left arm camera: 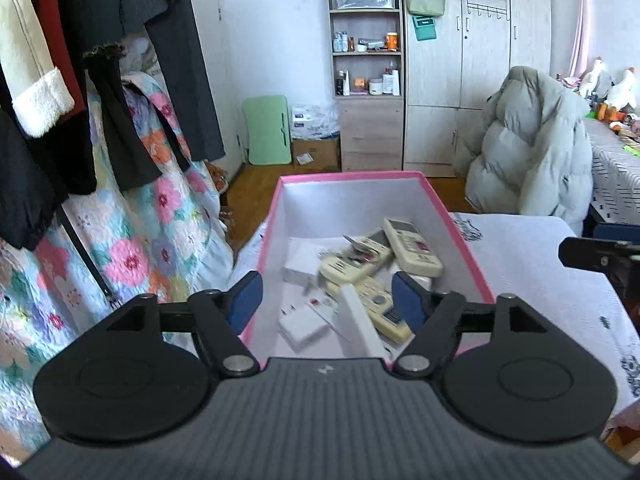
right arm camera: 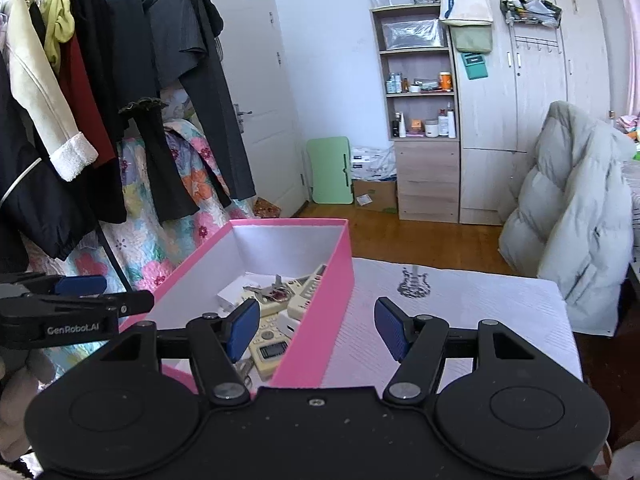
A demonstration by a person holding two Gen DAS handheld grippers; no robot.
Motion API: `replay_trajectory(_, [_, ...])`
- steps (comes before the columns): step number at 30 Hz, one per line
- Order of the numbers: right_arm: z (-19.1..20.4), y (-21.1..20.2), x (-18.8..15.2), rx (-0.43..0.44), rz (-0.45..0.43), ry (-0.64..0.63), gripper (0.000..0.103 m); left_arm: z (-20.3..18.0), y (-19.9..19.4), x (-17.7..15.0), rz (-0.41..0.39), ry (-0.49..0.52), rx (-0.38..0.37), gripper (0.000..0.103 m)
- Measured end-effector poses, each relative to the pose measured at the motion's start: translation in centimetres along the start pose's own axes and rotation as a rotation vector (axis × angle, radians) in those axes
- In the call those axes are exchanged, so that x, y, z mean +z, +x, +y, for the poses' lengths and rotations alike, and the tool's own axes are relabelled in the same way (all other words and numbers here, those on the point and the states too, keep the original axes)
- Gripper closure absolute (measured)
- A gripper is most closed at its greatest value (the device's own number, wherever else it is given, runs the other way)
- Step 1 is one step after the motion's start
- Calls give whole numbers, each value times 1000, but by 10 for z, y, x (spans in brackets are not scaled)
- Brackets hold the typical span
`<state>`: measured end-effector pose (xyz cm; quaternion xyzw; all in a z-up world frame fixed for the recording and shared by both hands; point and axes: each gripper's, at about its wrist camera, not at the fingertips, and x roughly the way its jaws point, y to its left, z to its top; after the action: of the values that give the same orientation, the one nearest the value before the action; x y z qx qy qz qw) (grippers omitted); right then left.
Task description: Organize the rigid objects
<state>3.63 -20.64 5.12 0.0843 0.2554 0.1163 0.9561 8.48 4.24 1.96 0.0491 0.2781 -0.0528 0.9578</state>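
With left gripper (left arm camera: 327, 300) and right gripper (right arm camera: 312, 330) both spread and empty, best lifted straight clear of pink box (left arm camera: 460, 232) ahead, without nudging remotes (left arm camera: 412, 246) below.

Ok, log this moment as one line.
left gripper: open, empty | right gripper: open, empty | pink box: remotes inside

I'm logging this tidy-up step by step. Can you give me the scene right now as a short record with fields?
container: pink box on white cloth
contents: remotes, white boxes, keys
left gripper: open, empty, above the box
right gripper: open, empty, straddling the box's wall
cloth beside box: nothing loose in view
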Motion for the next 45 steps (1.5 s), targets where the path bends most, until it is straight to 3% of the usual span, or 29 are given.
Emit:
replay_trajectory(8, [-10,-26,-12,-36,0,14,30,-12,-12,-10,72,-31,-4,12])
replay_trajectory(12, [-14,-33,-14,-39,-8,28,30,-20,-25,-10,59,1,10,0])
replay_trajectory(18, [-13,-45,-14,-71,-16,12,28,-27,-40,-10,50,-4,3,0])
replay_trajectory(21, [-8,-52,-18,-111,-27,-29,5,-27,-39,-15,69,-35,0,0])
replay_trajectory(22, [-6,-55,-19,-138,-36,-50,3,-28,-38,-17,80,-41,5,0])
replay_trajectory(26, [-5,-62,-23,-184,-37,-46,0,-27,-35,-24,107,-59,37,0])
replay_trajectory(37, [-12,-61,-34,-193,44,66,0,-37,-49,-24,111,-52,8,0])
replay_trajectory(45, [-12,-69,-32,-176,63,66,0,-39,-54,-25,118,-54,-9,0])
